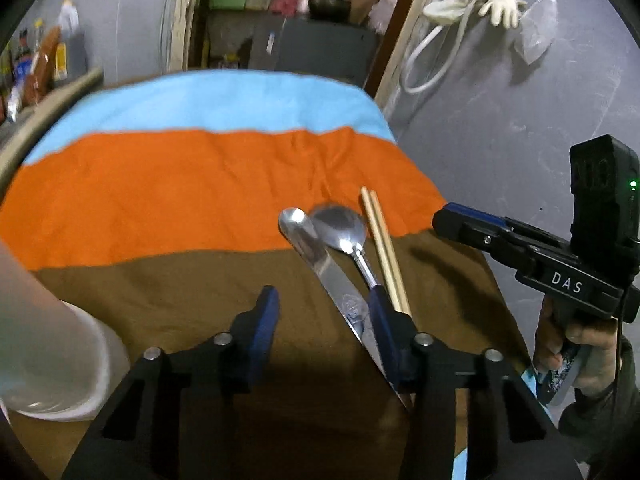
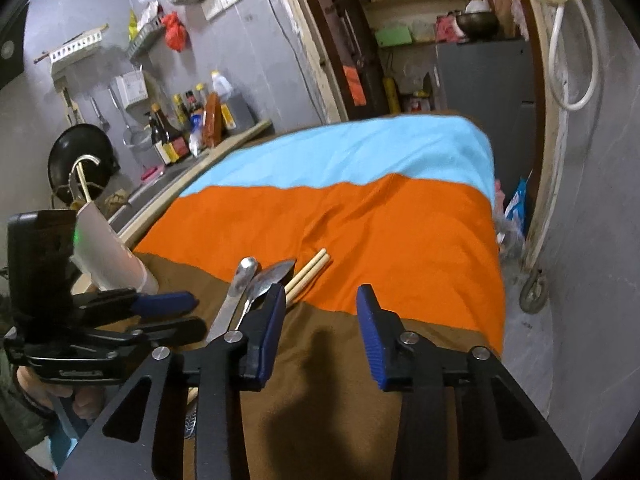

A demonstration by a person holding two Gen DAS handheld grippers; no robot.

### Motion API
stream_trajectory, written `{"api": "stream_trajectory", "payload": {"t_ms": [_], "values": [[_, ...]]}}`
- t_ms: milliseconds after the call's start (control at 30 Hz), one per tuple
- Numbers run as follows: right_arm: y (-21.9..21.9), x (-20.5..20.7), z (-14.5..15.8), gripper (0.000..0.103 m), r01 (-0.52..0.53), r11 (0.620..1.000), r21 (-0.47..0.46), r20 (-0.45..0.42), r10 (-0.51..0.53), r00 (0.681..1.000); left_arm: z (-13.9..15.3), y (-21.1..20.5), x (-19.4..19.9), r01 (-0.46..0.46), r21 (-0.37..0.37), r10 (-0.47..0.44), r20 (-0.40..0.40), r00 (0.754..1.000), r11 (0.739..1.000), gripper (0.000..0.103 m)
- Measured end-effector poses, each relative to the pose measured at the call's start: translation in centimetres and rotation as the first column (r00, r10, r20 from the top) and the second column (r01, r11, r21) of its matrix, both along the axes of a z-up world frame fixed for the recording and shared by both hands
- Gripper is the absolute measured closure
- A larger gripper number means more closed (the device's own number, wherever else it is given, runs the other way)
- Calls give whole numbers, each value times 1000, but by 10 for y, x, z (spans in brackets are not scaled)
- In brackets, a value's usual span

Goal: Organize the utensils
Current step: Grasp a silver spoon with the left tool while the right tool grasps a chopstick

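Utensils lie side by side on a striped cloth (image 1: 168, 184) of blue, orange and brown: knife (image 1: 320, 268), spoon (image 1: 344, 228) and a pair of wooden chopsticks (image 1: 384, 248), their tips across the orange-brown border. Left gripper (image 1: 324, 312) hangs over the brown band, jaws apart and empty, its right finger in front of the knife and spoon handles; a white cup (image 1: 60, 360) lies just left of it. Right gripper (image 2: 320, 312) likewise has jaws parted on nothing, utensils just left of its left finger
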State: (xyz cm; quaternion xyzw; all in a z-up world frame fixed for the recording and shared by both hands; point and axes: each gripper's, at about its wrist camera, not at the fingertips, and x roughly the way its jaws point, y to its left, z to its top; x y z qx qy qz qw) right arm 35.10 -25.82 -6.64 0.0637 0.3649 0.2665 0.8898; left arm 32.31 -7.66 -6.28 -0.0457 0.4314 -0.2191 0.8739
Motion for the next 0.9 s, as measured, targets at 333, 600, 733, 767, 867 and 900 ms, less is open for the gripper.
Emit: {"api": "stream_trajectory", "payload": {"t_ms": [333, 600, 733, 767, 867, 900], "values": [[17, 31, -16, 79, -43, 997, 68, -161, 54, 985, 0, 4, 18, 33, -64, -36, -49, 998, 997, 69], [17, 47, -21, 86, -25, 991, 133, -237, 57, 970, -1, 8, 26, 18, -110, -25, -67, 997, 994, 81], [19, 50, -21, 87, -14, 988, 151, -269, 55, 962, -1, 9, 26, 12, -120, -21, -69, 997, 993, 83], [20, 51, -21, 87, -12, 988, 152, -274, 54, 960, -1, 11, 26, 9, -123, -17, -71, 997, 992, 85], [23, 53, -20, 87, -16, 990, 141, -293, 57, 954, -2, 12, 28, -4, -130, -6, -78, 997, 992, 89], [23, 53, -20, 87, -16, 990, 139, -300, 57, 952, -2, 12, 29, -7, -132, -3, -81, 997, 991, 90]]}}
